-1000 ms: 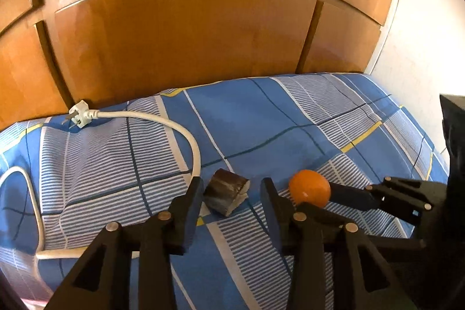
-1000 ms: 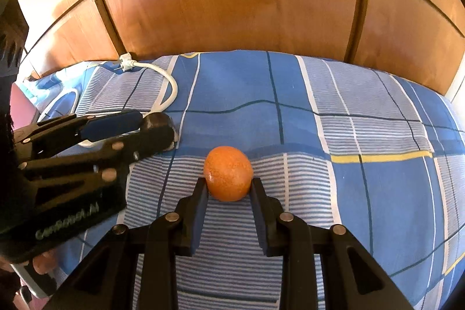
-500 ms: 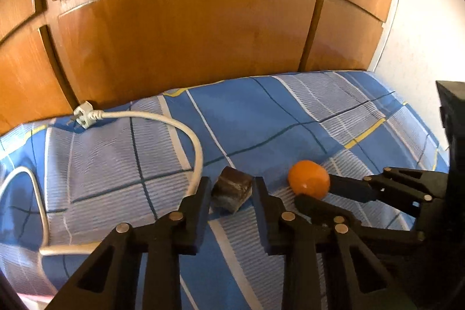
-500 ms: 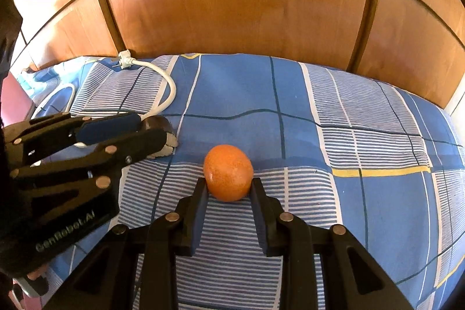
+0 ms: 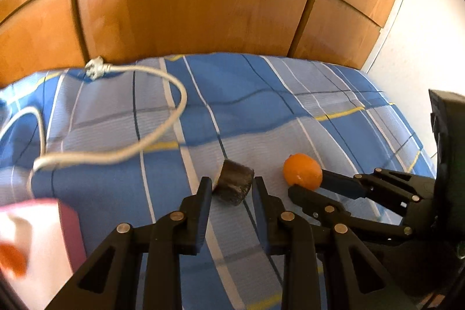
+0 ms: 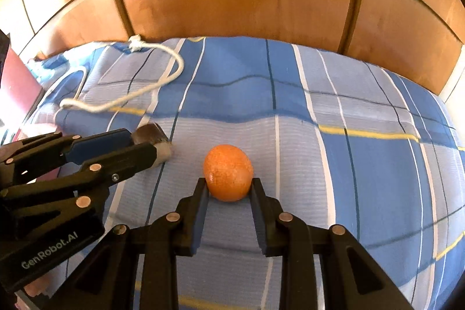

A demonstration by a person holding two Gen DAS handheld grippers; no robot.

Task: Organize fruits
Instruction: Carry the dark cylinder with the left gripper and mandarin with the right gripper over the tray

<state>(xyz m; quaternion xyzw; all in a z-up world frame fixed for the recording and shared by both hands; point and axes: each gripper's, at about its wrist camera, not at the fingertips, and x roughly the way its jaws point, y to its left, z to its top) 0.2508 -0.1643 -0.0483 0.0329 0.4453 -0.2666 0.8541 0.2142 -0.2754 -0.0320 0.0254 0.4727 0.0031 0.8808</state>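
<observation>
In the right wrist view, the right claw [image 6: 229, 188] is closed tight on the orange [image 6: 227, 172], low in the middle of the frame, over the blue checked bed [image 6: 363, 164]. The left claw [image 5: 231, 188] is closed on a dark brown chunk [image 5: 234, 182], low in the middle of the left wrist view, and the orange sits just to its right there. A white cord [image 5: 162, 135] loops across the bed in the upper left, and a pink and white box [image 5: 35, 237], blurry, shows in the lower left corner.
</observation>
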